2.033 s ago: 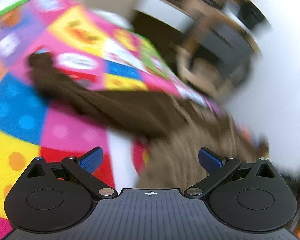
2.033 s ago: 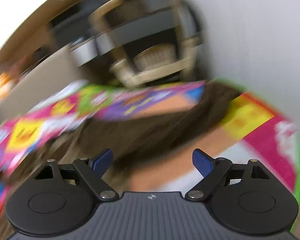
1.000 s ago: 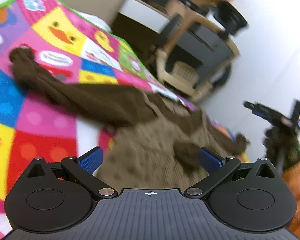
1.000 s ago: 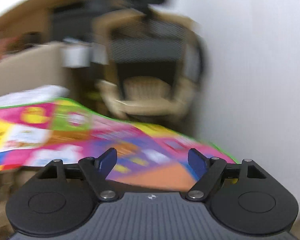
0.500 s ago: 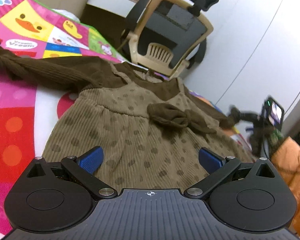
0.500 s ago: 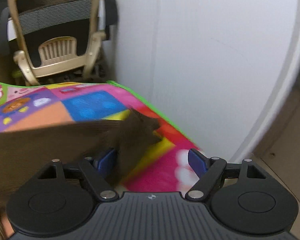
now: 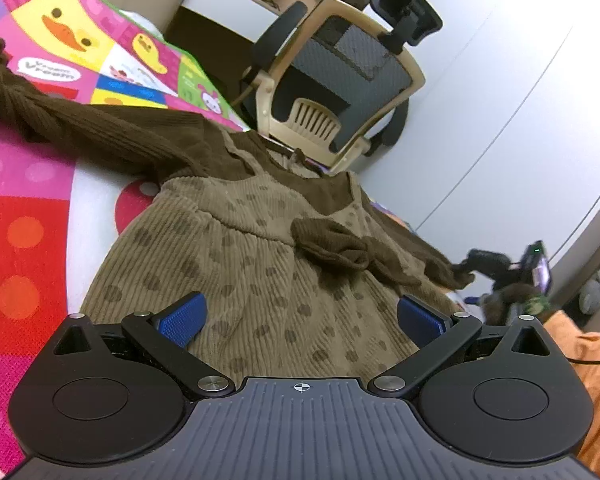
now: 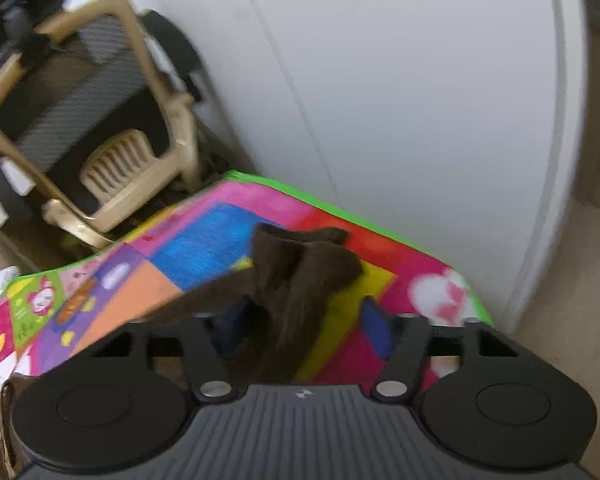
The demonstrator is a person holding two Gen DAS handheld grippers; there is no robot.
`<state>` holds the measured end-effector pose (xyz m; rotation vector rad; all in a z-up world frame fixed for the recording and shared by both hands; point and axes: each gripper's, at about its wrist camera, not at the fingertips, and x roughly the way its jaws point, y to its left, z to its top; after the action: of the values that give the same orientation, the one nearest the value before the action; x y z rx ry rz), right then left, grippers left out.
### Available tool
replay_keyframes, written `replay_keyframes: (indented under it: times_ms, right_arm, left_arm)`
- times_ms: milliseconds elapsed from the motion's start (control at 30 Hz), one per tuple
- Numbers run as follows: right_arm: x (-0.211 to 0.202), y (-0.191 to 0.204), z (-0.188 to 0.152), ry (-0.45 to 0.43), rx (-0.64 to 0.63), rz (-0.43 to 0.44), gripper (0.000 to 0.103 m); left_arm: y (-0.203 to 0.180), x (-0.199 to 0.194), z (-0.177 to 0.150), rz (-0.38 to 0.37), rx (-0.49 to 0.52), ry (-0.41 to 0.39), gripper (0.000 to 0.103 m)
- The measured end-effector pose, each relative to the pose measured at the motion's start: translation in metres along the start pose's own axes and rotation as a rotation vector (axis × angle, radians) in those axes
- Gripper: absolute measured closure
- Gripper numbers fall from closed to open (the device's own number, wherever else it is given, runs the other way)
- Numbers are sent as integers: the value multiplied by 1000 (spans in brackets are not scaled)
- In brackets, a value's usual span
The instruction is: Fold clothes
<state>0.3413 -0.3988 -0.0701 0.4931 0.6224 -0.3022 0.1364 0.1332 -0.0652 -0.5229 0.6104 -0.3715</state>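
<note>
On a colourful play mat (image 7: 28, 216) lies a brown dress (image 7: 240, 264); left gripper (image 7: 300, 316) gapes above it, right gripper (image 8: 302, 322) apart around its sleeve (image 8: 296, 276).

This is a room in a home. A bright patchwork play mat (image 7: 80, 44) printed with ducks and cartoon animals covers the floor; just beyond its far edge stands a beige-framed mesh office chair (image 7: 340, 80), beside plain white wardrobe doors (image 8: 380, 80).

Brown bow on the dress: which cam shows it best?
Left wrist. The bow sits sharp and unobstructed on the dotted corduroy dress, beyond the open left claw. The right wrist view misses it, showing only a dark brown sleeve between the right claw fingers.
</note>
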Motion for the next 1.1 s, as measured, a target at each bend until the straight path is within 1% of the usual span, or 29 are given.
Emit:
replay_keyframes:
  times_ms: [33,67,100,133,200,267,367,600,633,667,700,733,767,800,833,900,933,967,1000,1100]
  right_arm:
    - [-7,12,1,-36,-76,20,75]
    - [-14,24,2,-74,-157,39,83]
    - [-24,41,4,-108,-231,66,87]
    - [-35,58,5,-142,-303,96,88]
    - [-65,95,9,-183,-381,220,89]
    - [-97,140,3,-201,-468,384,89]
    - [-124,203,-19,-186,-612,565,89]
    - [-113,304,-115,0,-940,715,88]
    - [-111,310,-125,26,-959,722,88]
    - [-109,315,-133,52,-972,727,88]
    - [-105,319,-138,81,-973,741,86]
    - [-103,319,-139,121,-971,772,81]
    - [-101,319,-140,163,-969,807,66]
    - [-104,316,-139,187,-957,851,52]
    - [-112,309,-138,187,-944,894,47]
    - [-132,290,-126,155,-910,977,35]
    - [-142,275,-119,130,-880,1004,31]
    - [-151,262,-114,107,-856,1014,23]
    - [-159,245,-110,80,-832,1011,19]
    - [-164,202,-107,48,-769,950,18]
  left_arm:
    - [0,0,0,-1,0,-1,0]
    - [0,0,0,-1,-1,-1,0]
    - [0,0,0,-2,-1,-2,0]
    - [1,0,0,-4,-4,-3,0]
    - [2,0,0,-8,-8,-5,0]
    - [3,0,0,-11,-12,-6,0]
    - [4,0,0,-16,-19,-9,0]
    - [4,-1,-1,-17,-19,-10,0]
    - [4,-1,-1,-18,-20,-10,0]
    - [4,-1,-1,-19,-20,-11,0]
    - [4,-1,-1,-19,-21,-11,0]
    - [5,-1,-1,-20,-22,-11,0]
    - [5,-1,0,-21,-23,-11,0]
    - [5,-1,0,-22,-24,-11,0]
    - [5,-1,0,-21,-23,-10,0]
    - [4,-1,0,-18,-21,-8,0]
    - [4,-1,0,-15,-18,-6,0]
    - [3,0,0,-13,-15,-4,0]
    - [2,0,0,-9,-12,-1,0]
    - [-1,1,3,10,-5,15,0]
